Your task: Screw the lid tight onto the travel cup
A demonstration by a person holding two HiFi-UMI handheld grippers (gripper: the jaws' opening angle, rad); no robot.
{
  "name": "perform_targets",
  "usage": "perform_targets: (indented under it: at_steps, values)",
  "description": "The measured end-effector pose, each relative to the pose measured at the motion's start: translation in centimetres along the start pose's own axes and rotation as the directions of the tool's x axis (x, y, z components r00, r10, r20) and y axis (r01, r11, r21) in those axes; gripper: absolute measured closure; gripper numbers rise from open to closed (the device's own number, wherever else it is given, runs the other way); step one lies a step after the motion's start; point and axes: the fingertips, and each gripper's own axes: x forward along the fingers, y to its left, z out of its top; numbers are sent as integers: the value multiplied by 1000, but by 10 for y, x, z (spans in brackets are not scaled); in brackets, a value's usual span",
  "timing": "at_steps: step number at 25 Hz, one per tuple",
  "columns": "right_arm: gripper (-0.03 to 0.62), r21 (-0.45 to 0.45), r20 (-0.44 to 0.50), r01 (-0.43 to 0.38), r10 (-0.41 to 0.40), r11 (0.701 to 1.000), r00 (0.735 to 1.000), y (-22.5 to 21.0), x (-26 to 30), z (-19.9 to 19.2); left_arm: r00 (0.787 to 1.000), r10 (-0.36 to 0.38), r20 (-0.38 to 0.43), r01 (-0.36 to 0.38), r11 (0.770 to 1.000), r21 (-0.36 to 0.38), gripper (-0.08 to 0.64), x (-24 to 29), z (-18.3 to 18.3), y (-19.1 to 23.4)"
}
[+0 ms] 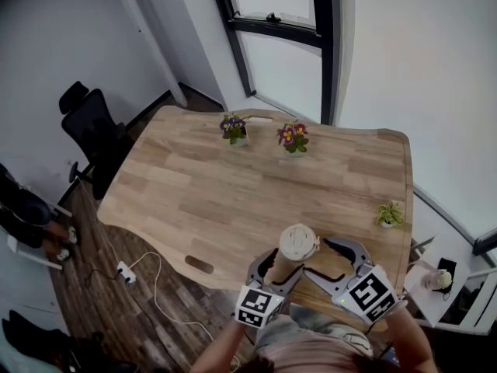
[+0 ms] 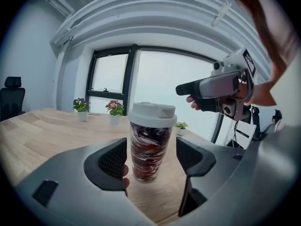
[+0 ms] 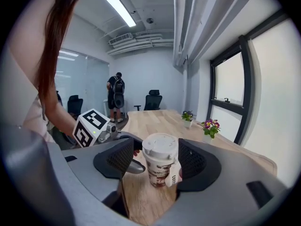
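One marking found. In the right gripper view, the tall travel cup (image 3: 159,169), with a white screw lid (image 3: 160,147) and a brown-and-white patterned wall, carries a white strip (image 3: 172,177) on its side. Dark capitals run vertically along the strip, beginning "CO"; the remaining letters are not legible.

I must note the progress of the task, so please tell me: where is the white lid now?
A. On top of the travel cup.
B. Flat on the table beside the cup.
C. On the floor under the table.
A: the white lid sits on top of the travel cup, as both gripper views show.
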Motion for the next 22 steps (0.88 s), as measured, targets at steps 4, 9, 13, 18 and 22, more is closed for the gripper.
perform_targets:
  at_steps: [4, 9, 13, 18, 22]
  values:
    - [316, -17, -18, -61, 60, 998, 998, -3, 11, -10, 1000, 12, -12, -12, 1000, 26, 238, 15, -6, 1]
    - [304, -21, -39, -130, 129, 991, 991, -6, 26, -19, 999, 30, -9, -30, 999, 28, 221, 28, -10, 3]
    - [299, -26, -58, -186, 184, 982, 981, -9, 35, -25, 999, 36, 22, -38, 997, 69, 215, 36, -7, 4]
    - [287, -37, -70, -246, 243, 968, 967, -16, 43, -28, 1000, -9, 24, 6, 994, 106, 210, 49, -6, 1]
    - [277, -57, -67, -285, 281, 957, 957, -18, 48, -28, 999, -20, 24, 17, 992, 125, 209, 54, -4, 2]
